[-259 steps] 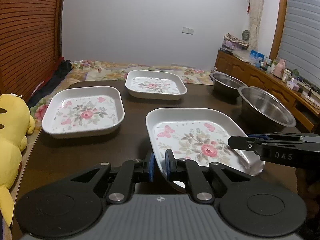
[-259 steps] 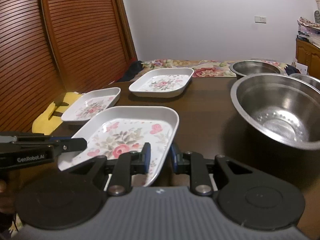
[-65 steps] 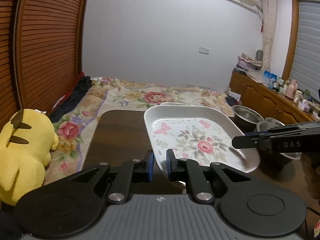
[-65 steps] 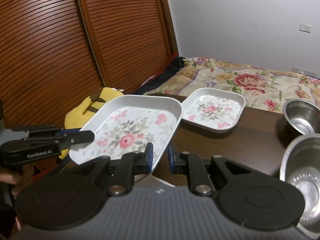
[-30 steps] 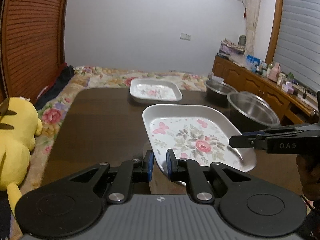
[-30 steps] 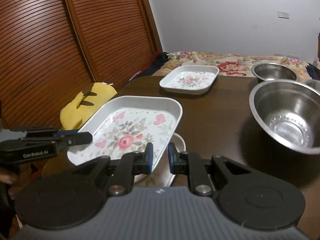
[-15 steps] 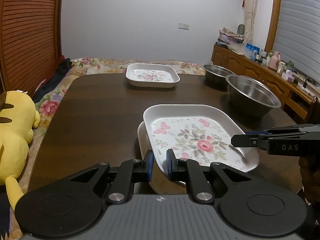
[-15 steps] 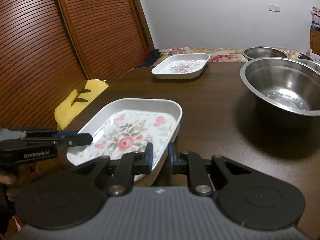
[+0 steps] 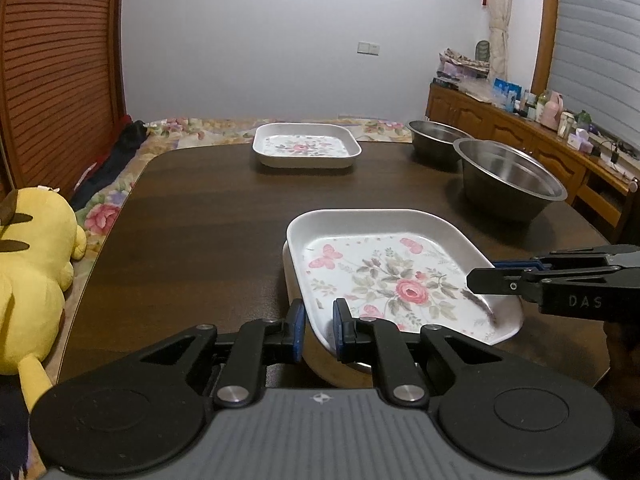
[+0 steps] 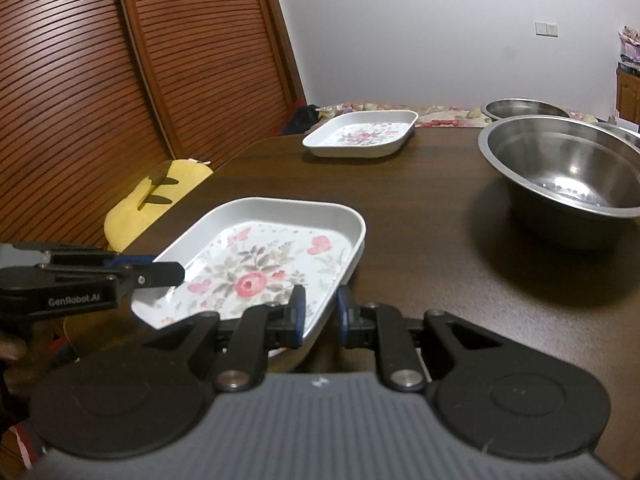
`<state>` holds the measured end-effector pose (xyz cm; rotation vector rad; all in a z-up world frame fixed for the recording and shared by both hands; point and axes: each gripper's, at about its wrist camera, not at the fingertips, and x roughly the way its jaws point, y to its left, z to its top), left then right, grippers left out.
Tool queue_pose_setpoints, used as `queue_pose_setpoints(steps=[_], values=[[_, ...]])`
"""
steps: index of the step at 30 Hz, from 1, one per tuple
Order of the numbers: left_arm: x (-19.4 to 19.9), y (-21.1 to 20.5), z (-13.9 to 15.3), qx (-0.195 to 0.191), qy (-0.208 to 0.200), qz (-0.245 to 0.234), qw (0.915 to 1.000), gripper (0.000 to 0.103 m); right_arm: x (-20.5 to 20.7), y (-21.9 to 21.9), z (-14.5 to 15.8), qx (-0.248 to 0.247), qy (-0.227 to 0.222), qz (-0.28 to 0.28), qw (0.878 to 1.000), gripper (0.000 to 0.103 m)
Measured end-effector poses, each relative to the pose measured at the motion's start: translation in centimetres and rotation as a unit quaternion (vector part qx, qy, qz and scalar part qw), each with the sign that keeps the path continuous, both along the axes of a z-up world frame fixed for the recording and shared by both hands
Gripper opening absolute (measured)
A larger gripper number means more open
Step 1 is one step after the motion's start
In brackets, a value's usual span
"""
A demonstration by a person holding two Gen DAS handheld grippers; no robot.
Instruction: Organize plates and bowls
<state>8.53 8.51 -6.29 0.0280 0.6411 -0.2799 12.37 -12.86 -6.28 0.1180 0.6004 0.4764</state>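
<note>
Both tongs hold one floral plate (image 9: 384, 276) by opposite rims: the left tongs (image 9: 319, 330) are narrowed on its near-left edge, and the right tongs (image 10: 320, 316) are narrowed on its right edge. The plate sits low over a second plate (image 9: 294, 292) at the near side of the table (image 9: 192, 216), whose pale rim peeks out beneath; whether they already touch I cannot tell. So one stacking looks nearly done, with release still due. A third plate (image 9: 306, 150) lies well apart at the far side, and the steel bowls (image 9: 508, 176) are not yet nested. The left view shows two bowls and a cabinet (image 9: 516, 132). The right view shows a third bowl rim (image 10: 624, 130) behind the big one.
</note>
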Motion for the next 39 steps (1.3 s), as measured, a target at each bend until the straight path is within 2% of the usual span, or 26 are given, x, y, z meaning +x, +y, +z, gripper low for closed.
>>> queue_pose_setpoints(steps=[4,22,31,39], values=[[-0.1,-0.3,-0.2,0.017,-0.003,0.004,0.9998,0.016,-0.1,0.0,-0.1,-0.005,-0.005,-0.001,1.0,0.019],[0.3,0.1,-0.8,0.004,0.005,0.003,1.0,0.018,0.3,-0.4,-0.1,0.004,-0.001,-0.002,1.0,0.02],[0.5,0.9,1.0,-0.003,-0.014,0.009,0.9999,0.022,0.8,-0.9,2.5,-0.007,-0.03,0.007,0.999,0.02],[2.2,1.1,3.5,0.003,-0.036,0.004,0.9993,0.022,2.2,-1.4,5.4,-0.012,-0.05,0.017,0.999,0.02]])
